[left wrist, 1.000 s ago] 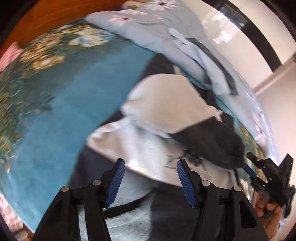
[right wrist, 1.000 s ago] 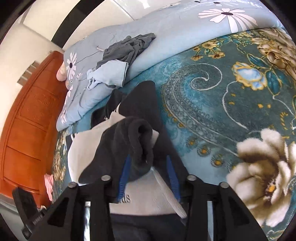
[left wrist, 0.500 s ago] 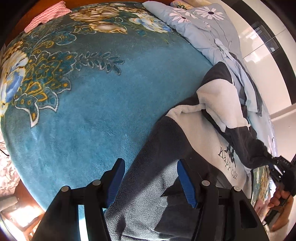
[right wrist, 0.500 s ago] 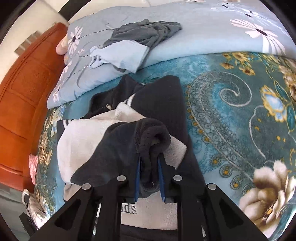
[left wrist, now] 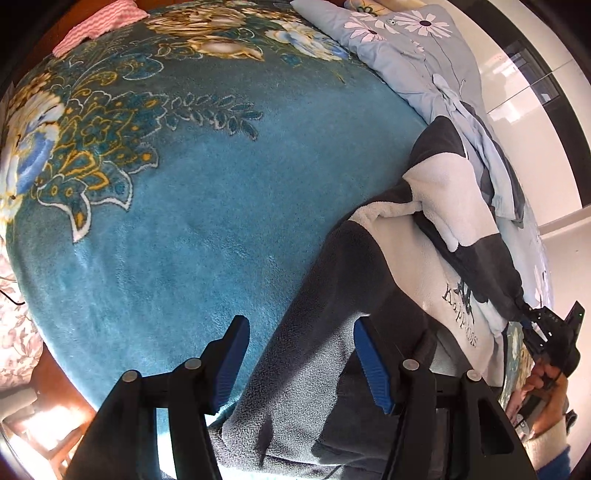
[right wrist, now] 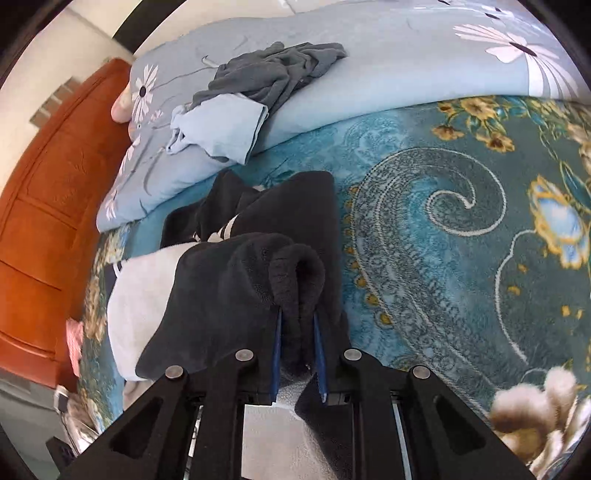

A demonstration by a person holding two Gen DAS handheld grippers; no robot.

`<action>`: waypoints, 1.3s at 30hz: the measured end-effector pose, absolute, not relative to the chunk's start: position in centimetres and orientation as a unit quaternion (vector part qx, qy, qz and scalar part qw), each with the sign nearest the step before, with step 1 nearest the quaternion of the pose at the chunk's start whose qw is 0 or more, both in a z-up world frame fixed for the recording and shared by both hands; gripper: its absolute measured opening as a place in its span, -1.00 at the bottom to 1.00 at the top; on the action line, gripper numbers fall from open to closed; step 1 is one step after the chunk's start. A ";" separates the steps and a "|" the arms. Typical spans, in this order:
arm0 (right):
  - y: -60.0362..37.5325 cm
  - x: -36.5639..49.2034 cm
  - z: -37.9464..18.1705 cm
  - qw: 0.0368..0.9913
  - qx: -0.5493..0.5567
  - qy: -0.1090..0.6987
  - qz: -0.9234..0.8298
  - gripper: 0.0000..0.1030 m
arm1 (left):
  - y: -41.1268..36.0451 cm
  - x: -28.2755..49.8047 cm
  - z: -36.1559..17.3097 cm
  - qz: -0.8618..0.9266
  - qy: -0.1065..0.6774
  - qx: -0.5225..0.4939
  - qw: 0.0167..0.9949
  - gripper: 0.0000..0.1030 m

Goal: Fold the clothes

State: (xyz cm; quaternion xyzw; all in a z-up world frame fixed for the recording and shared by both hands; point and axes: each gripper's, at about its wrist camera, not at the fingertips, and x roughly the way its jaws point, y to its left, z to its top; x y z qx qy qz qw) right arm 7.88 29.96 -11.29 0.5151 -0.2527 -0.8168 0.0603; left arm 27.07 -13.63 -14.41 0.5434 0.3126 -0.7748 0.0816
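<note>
A black and white fleece sweatshirt [left wrist: 436, 266] lies on the teal floral blanket [left wrist: 184, 206]. My left gripper [left wrist: 301, 360] is open, and the sweatshirt's dark grey hem [left wrist: 314, 369] lies between and below its blue pads. My right gripper [right wrist: 298, 332] is shut on the sweatshirt's black sleeve cuff [right wrist: 297, 273] and holds it up over the white body [right wrist: 144, 291]. The right gripper also shows at the right edge of the left wrist view [left wrist: 532, 323], with the sleeve stretched to it.
A light blue flowered quilt [right wrist: 369, 74] lies along the far side, with a grey garment [right wrist: 273, 74] and a light blue garment [right wrist: 221, 129] on it. An orange wooden headboard [right wrist: 48, 206] stands at the left. A pink cloth [left wrist: 99, 26] lies at the blanket's far edge.
My right gripper has shut on the black sleeve cuff and holds it raised. My left gripper has swung from over the white chest down to the dark hem at the bed's near edge.
</note>
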 end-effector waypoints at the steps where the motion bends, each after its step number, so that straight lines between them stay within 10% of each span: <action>1: 30.0 7.7 -11.2 0.058 0.516 -0.252 -0.817 -0.65 | -13.6 27.1 -14.6 -0.774 0.313 0.545 0.077 0.22; 9: 30.5 13.7 -9.2 0.092 0.522 -0.212 -0.821 -0.09 | -13.1 28.7 -16.5 -0.767 0.258 0.587 -0.001 0.37; 28: 31.4 32.9 -16.9 0.196 0.585 -0.376 -0.692 -0.06 | -13.8 31.0 -17.7 -0.720 0.345 0.593 -0.103 0.31; 33: 33.4 33.9 -17.6 0.163 0.576 -0.406 -0.691 -0.32 | -13.0 31.0 -17.5 -0.731 0.326 0.594 -0.083 0.27; 39: 31.8 33.8 -17.3 0.158 0.593 -0.379 -0.693 -0.43 | -12.8 31.6 -17.1 -0.741 0.282 0.607 -0.044 -0.42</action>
